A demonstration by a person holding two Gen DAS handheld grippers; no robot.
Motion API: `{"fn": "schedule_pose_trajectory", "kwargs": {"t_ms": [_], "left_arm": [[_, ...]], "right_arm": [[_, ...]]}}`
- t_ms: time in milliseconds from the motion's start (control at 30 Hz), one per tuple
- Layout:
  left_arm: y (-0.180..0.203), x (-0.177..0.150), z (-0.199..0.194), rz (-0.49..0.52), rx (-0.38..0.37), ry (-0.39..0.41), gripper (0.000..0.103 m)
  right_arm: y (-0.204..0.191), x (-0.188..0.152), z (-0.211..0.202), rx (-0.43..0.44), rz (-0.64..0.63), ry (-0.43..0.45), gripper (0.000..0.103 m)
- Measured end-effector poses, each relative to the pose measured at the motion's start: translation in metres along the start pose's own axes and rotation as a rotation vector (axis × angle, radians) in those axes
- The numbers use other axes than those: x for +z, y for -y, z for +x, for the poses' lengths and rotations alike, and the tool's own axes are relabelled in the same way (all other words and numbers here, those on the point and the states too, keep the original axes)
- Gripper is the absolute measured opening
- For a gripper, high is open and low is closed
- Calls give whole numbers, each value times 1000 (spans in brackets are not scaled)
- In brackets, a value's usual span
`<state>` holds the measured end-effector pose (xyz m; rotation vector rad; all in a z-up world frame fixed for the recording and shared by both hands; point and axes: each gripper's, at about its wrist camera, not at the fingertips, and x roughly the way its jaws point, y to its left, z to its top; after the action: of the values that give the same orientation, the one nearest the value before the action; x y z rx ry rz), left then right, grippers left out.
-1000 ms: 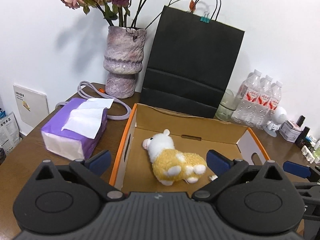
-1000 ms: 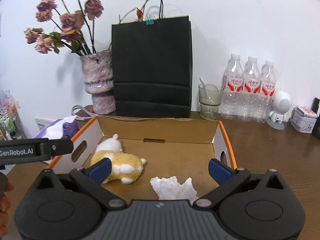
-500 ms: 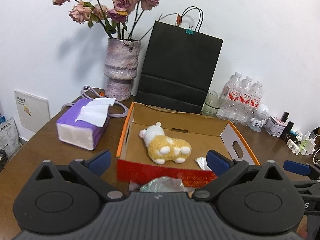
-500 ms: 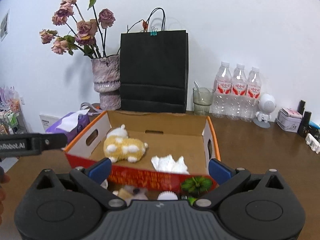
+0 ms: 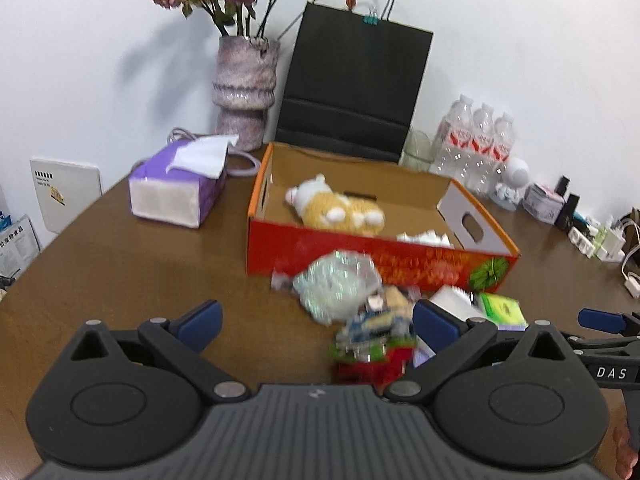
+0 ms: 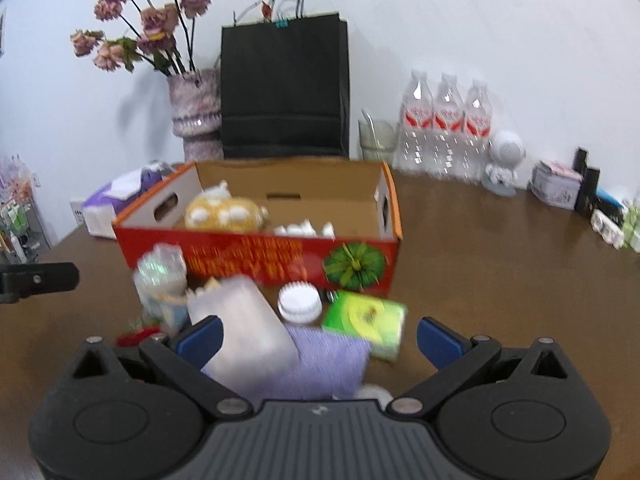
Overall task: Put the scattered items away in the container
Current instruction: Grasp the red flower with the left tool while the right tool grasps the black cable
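Cardboard box (image 5: pixel 372 258) with red printed front and green bow graphic sits mid-table (image 5: pixel 120 264); the print on the front is too blurred to read. Inside: yellow-and-white plush toy (image 5: pixel 340 210) lying at the box's 10 o'clock corner, crumpled white tissue (image 5: pixel 424 237) toward 4 o'clock. Loose items piled on the table just before the box front: shiny crinkled bag (image 5: pixel 340 286), green packet (image 6: pixel 366 322), white ribbed cap (image 6: pixel 300 302), translucent white container (image 6: pixel 240 320) lying on a purple cloth (image 6: pixel 320 360), red-and-green wrapper (image 5: pixel 368 356). Left gripper (image 5: pixel 316 322) hangs above the table at the pile's 7 o'clock, tongs spread wide, grasping nothing. Right gripper (image 6: pixel 318 340) above the cloth and container, tongs likewise spread, nothing between them. Readable writing: "DAS" on the right tool's side bar, left view only. Left view alone shows the purple tissue box (image 5: pixel 176 188) whole, at the box's 9 o'clock. Right view alone shows a glass with a spoon (image 6: pixel 376 140) clearly. Both views: vase of dried roses (image 5: pixel 244 92), black paper bag (image 5: pixel 352 88), three water bottles (image 6: pixel 444 124) with red labels, unreadable, all at 12 o'clock by the wall.
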<state>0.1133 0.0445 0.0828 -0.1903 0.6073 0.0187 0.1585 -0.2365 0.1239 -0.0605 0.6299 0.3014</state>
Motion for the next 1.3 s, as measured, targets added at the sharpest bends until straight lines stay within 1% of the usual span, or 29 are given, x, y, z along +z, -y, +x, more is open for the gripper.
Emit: {"fn": "schedule_pose_trajectory", "kwargs": {"t_ms": [233, 367, 500, 633, 733, 867, 933, 1000, 1033, 1067, 1100, 1133, 1167, 1200, 1233, 1267, 1300], "left_arm": [[1, -30, 3, 26, -29, -49, 103], [4, -43, 3, 45, -36, -59, 103], [10, -51, 6, 81, -43, -61, 103], [16, -53, 15, 96, -49, -58, 103], [21, -52, 22, 100, -57, -59, 103], [24, -49, 33, 100, -53, -57, 103], [26, -47, 39, 100, -53, -50, 103], [29, -46, 44, 102, -50, -44, 103], [29, -45, 47, 104, -52, -42, 103], [30, -44, 49, 105, -52, -40, 101], [31, -44, 52, 104, -52, -40, 100], [31, -44, 54, 102, -56, -40, 95], [31, -44, 57, 99, -61, -39, 85], [32, -44, 59, 100, -63, -39, 78], [32, -45, 62, 102, -64, -43, 60], [31, -46, 63, 103, -69, -46, 48], [31, -47, 63, 106, -75, -46, 48]], "right_arm": [[7, -33, 4, -10, 2, -46, 103], [9, -50, 1, -20, 9, -45, 103], [9, -61, -3, -13, 11, -25, 103], [6, -62, -6, 6, -18, 31, 101], [2, -60, -2, 26, -36, 36, 97], [-2, -57, 5, 29, -55, 26, 88], [-2, -55, 10, 36, -51, 21, 88], [-3, -55, 14, 39, -49, 14, 85], [-3, -55, 16, 40, -50, 7, 78], [-4, -55, 18, 40, -52, -1, 71], [-4, -56, 21, 37, -56, -9, 69], [-6, -56, 21, 27, -66, -1, 62], [-6, -56, 21, 34, -70, 1, 52], [-7, -56, 20, 42, -71, 8, 49], [-7, -55, 19, 37, -73, 14, 41], [-7, -55, 19, 38, -71, 19, 36], [-6, -55, 18, 42, -67, 22, 35]]}}
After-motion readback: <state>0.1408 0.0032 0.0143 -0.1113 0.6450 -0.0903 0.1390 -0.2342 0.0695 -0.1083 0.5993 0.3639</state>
